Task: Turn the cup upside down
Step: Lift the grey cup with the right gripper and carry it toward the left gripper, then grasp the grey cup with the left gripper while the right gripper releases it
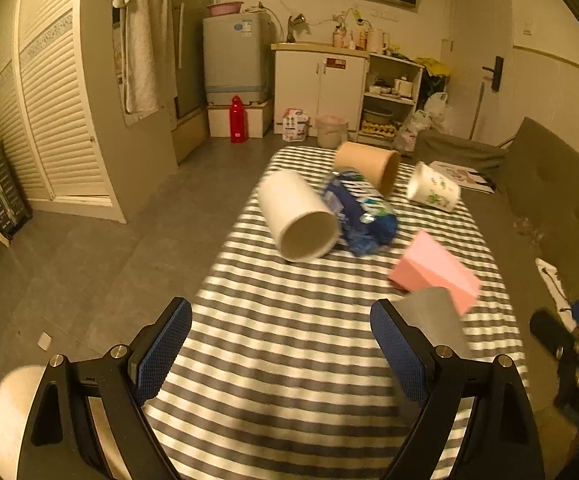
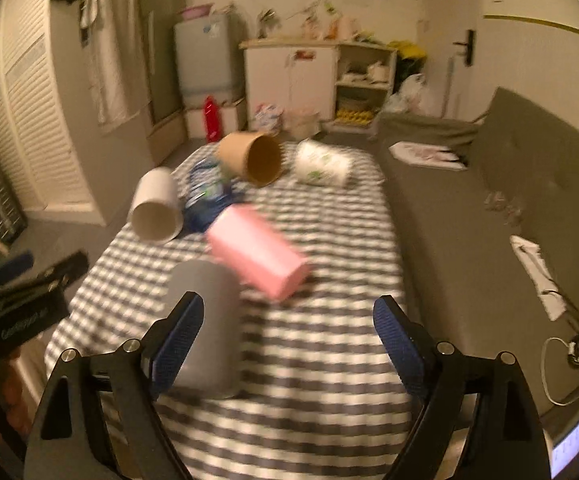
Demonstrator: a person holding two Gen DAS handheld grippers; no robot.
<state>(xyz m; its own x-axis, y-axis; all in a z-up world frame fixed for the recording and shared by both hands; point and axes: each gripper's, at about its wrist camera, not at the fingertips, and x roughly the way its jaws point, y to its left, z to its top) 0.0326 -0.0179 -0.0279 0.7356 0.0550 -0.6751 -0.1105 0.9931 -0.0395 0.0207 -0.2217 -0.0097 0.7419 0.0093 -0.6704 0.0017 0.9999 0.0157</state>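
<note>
Several cups lie on their sides on a striped table [image 1: 289, 340]. A white cup [image 1: 297, 216] [image 2: 156, 208] points its mouth toward me. A tan cup [image 1: 367, 166] [image 2: 251, 158], a flower-print cup [image 1: 433, 188] [image 2: 323, 164] and a pink cup [image 1: 435, 270] [image 2: 259, 254] lie beyond. A grey cup [image 2: 205, 320] [image 1: 435, 320] is nearest, by the right gripper's left finger. My left gripper [image 1: 281, 352] is open and empty above the table. My right gripper [image 2: 289, 344] is open and empty.
A crumpled blue packet [image 1: 359, 212] [image 2: 205, 196] lies among the cups. A grey sofa [image 2: 489, 220] runs along the table's right side. Cabinets, a small fridge [image 1: 235, 60] and a red bottle [image 1: 237, 120] stand at the far wall. The left gripper's body [image 2: 21, 304] shows at left.
</note>
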